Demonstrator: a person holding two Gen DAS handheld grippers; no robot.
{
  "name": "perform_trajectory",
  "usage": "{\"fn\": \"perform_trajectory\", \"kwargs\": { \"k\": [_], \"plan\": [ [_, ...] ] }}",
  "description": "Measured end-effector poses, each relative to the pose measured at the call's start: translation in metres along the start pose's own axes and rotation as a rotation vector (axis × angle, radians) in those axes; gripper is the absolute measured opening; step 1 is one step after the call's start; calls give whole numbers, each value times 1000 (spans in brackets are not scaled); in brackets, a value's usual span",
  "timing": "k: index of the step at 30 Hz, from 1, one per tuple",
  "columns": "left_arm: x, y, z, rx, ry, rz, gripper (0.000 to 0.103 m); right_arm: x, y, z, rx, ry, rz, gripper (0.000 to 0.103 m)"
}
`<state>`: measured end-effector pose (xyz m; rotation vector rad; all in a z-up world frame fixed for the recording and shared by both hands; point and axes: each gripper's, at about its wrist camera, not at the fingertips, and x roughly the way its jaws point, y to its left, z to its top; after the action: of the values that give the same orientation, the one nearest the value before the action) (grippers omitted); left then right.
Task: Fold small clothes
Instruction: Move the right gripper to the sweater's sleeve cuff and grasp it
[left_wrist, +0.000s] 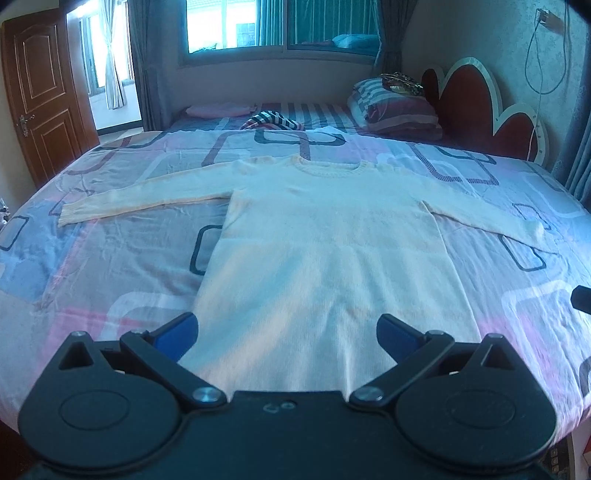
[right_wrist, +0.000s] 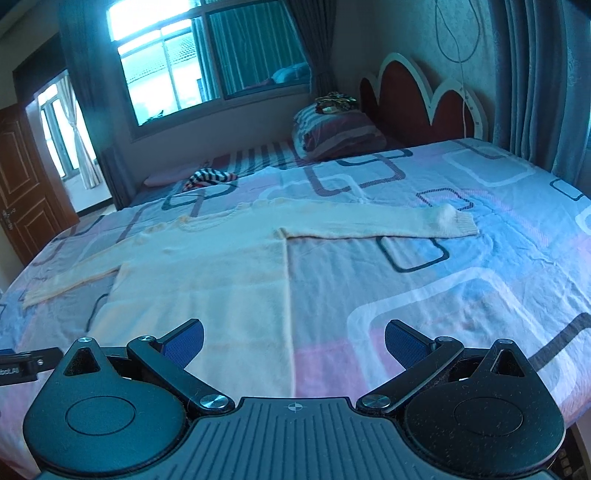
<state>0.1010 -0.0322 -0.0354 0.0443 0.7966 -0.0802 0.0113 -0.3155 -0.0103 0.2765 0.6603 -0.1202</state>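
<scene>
Left gripper (left_wrist: 287, 338) and right gripper (right_wrist: 294, 341) both hover with blue-padded jaws spread wide, grasping nothing. Below them a cream knit sweater (left_wrist: 321, 236) lies flat, both sleeves spread, ribbed collar far, on the patterned bedsheet (left_wrist: 110, 258).

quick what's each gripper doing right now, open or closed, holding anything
Left gripper: open, holding nothing, poised over the hem of the cream sweater.
Right gripper: open, holding nothing, at the sweater's right edge.

Home bedroom: bed (left_wrist: 110, 258) with patterned sheet, pillow (left_wrist: 399, 107), scalloped headboard (left_wrist: 480, 110), curtained window (left_wrist: 280, 26), wooden door (left_wrist: 40, 88).
</scene>
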Motion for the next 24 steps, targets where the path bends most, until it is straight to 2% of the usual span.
{"fn": "perform_trajectory", "kwargs": {
  "k": [7,12,20,21,22,24],
  "plan": [
    [44,-13,28,-8,-3,17,102,47,-41,32,53,18,8,103],
    [76,-22,44,-39,20,36,102,83,-71,51,60,30,-14,102],
    [120,-41,64,-24,40,86,102,142,-125,77,102,50,-65,102],
    [124,-43,65,-22,44,88,102,148,-132,80,105,52,-75,93],
    [129,-45,67,-24,48,89,102,156,-140,82,111,57,-85,77],
    [138,-48,71,-32,55,96,101,174,-157,87,137,77,-111,70]
  ]
}}
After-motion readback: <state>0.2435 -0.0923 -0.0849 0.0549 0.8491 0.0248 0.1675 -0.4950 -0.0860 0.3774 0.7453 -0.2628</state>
